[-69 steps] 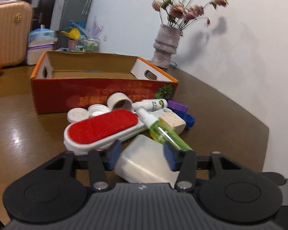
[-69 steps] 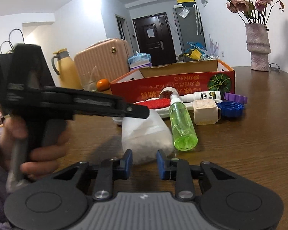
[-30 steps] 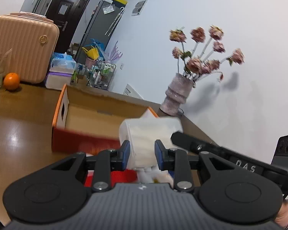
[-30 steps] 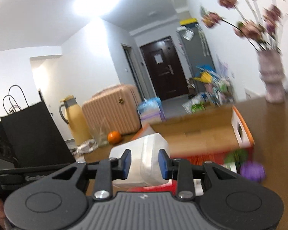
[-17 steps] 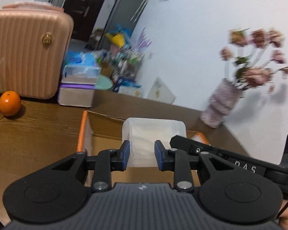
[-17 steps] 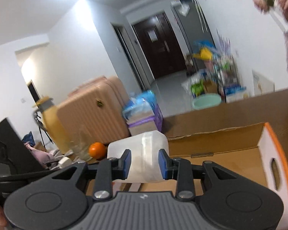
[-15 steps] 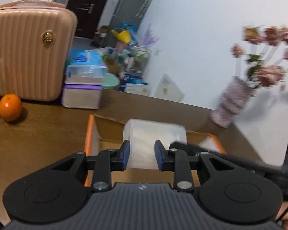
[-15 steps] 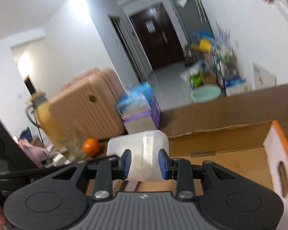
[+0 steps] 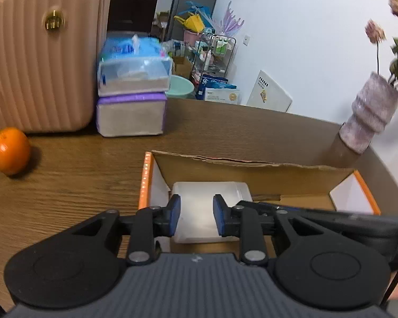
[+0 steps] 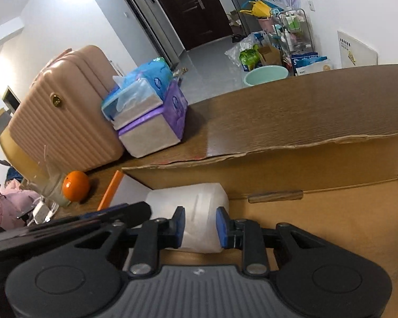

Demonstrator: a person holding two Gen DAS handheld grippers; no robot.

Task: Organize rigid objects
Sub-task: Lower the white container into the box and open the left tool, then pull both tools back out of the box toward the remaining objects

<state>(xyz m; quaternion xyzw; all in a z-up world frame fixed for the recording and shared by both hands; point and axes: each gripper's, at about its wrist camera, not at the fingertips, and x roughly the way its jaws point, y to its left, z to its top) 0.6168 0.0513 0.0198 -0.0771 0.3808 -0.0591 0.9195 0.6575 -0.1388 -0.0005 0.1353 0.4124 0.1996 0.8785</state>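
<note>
A translucent white plastic container [image 9: 208, 201] is held between both grippers inside the orange cardboard box [image 9: 252, 171], at its left end. My left gripper [image 9: 195, 218] is shut on the container's near side. My right gripper [image 10: 200, 225] is shut on the same container [image 10: 196, 206] from the other side. The container sits low in the box [image 10: 318, 159], near its floor. The other gripper's black body crosses each view beside the container.
A wooden table [image 9: 66, 175] carries an orange [image 9: 10, 147], stacked tissue packs [image 9: 131, 90], a pink suitcase [image 9: 39, 53] and a grey vase of dried flowers [image 9: 371, 114]. A glass [image 10: 49, 185] stands by the orange [image 10: 75, 185].
Both grippers carried the white container up from the table, over the box's near wall, and lowered it into the box's left end. Both stayed shut on it.
</note>
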